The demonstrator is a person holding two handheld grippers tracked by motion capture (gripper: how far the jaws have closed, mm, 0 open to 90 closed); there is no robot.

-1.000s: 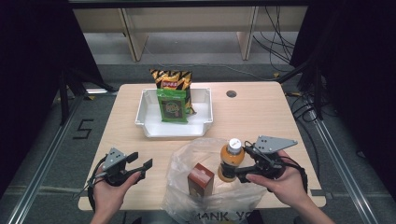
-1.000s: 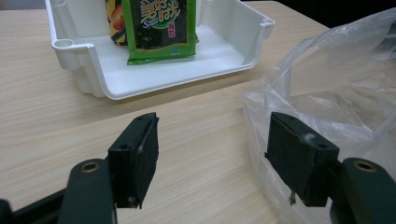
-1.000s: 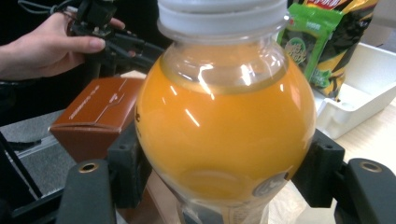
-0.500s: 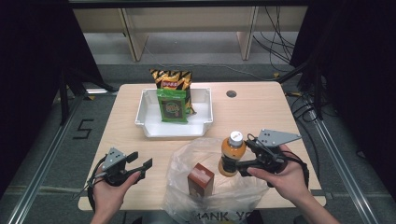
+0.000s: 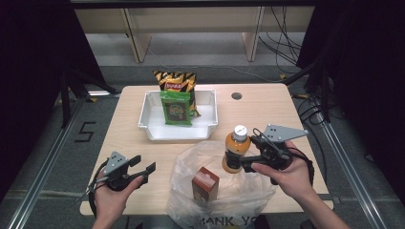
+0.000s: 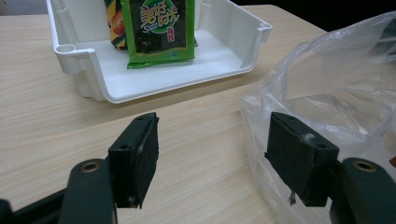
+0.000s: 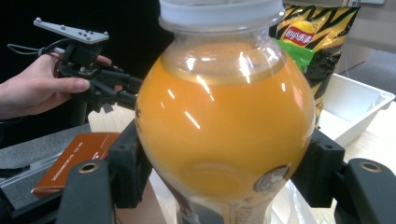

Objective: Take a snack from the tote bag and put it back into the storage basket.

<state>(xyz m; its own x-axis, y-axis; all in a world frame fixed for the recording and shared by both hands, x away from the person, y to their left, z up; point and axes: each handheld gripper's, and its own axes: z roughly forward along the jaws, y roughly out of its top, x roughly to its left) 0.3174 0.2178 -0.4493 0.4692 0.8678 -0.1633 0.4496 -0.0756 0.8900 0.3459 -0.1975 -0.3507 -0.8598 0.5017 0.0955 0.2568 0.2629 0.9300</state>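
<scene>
**R gripper clamped on juice bottle over bag**

Table (image 5: 267, 107): light wood. White tray (image 5: 206, 126) sits mid-table toward far edge, w/ chips bag (image 5: 175, 81) and green snack pack (image 5: 176, 109) standing inside. Clear plastic bag (image 5: 191, 164) lies at near edge, centre; brown box (image 5: 205, 182) upright in it. Orange juice bottle (image 5: 236, 149) upright, held above bag's right side. Right gripper (image 5: 248, 163): jaws clamped on bottle's belly. Left gripper (image 5: 143, 168): near-left corner area, jaws apart, nothing between them, just beside bag.
</scene>
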